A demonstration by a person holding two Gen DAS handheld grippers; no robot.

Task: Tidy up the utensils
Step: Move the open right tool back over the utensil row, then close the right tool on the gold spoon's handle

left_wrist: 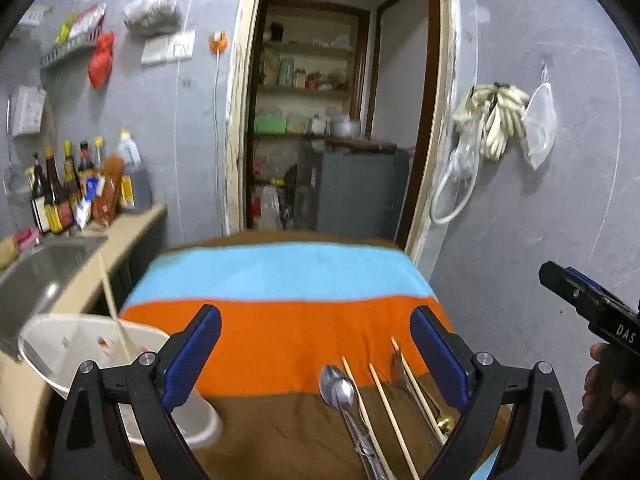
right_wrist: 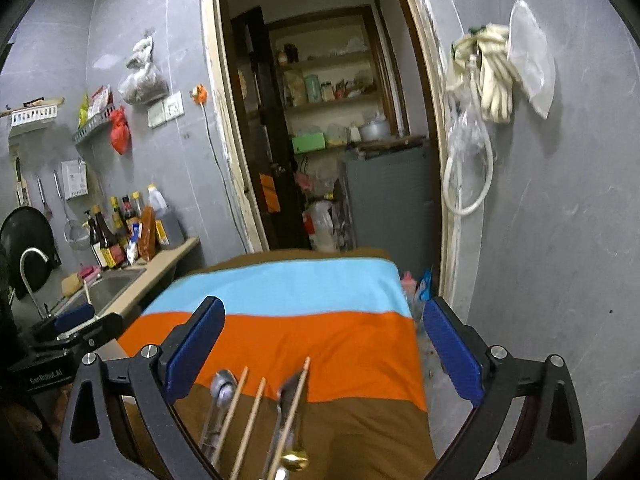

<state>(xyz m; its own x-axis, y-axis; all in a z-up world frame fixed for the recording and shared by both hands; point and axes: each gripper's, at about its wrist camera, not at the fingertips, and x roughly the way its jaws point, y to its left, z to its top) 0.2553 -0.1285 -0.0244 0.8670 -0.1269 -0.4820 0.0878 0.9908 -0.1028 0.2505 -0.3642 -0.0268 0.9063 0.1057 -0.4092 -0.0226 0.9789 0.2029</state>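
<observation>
Left wrist: left gripper (left_wrist: 316,348) gapes over spoons (left_wrist: 338,390) and chopsticks (left_wrist: 390,408)

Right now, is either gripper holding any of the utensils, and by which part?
Nothing is held. The left gripper and right gripper are open and empty; the spoons and chopsticks lie on the cloth.
</observation>
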